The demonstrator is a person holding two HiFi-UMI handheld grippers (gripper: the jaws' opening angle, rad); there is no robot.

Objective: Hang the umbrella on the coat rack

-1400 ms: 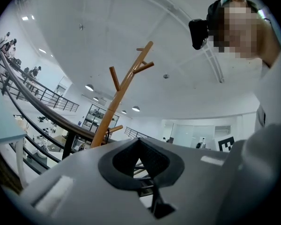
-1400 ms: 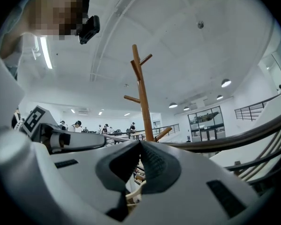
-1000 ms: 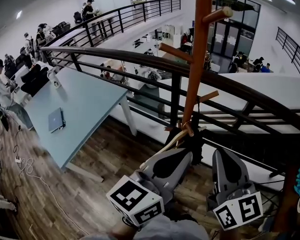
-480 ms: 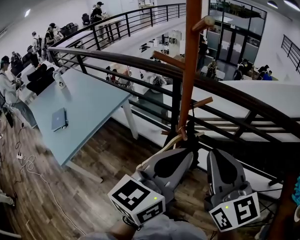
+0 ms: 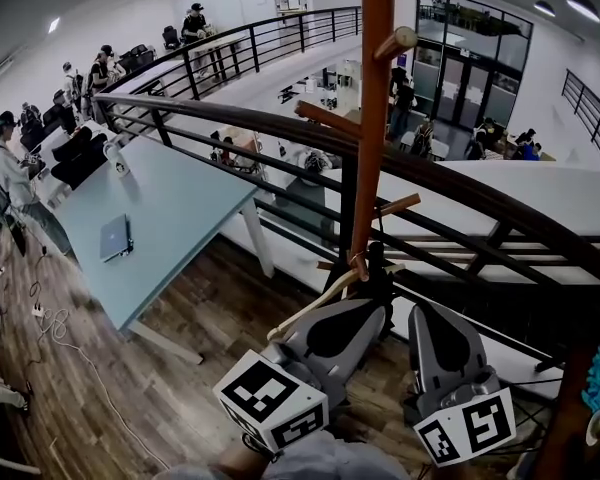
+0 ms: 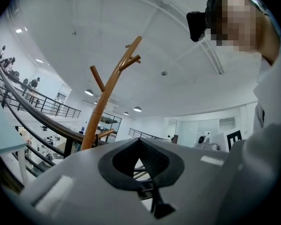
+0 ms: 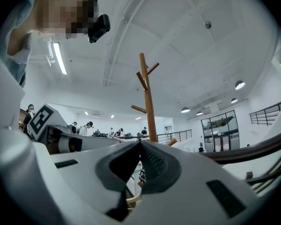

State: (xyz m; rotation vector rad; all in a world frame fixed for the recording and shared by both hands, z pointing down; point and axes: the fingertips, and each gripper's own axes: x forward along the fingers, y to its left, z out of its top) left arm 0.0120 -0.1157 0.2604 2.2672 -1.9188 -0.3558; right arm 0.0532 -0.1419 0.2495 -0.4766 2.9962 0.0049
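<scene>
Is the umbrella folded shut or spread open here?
Folded: in the head view the umbrella is a narrow dark bundle by the coat rack pole, with no canopy spread.

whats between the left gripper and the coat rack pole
The umbrella, pale shaft and dark canopy, lies between left gripper and coat rack pole; the head view shows it.

We see a dark wood plank floor [image 5: 210,368] and a pale blue table [image 5: 170,218] on white legs, with a closed laptop [image 5: 115,238] on it. Cables [image 5: 50,330] lie on the floor by the table's left end. A curved black railing [image 5: 460,183] runs across, with a lower open hall beyond. There are glass doors [image 5: 475,78] at the far right. People [image 5: 5,163] stand at the left edge, with more by the far balcony rail [image 5: 280,28]. The ceiling [image 6: 131,22] is white, with round lamps [image 7: 240,85] lit.
</scene>
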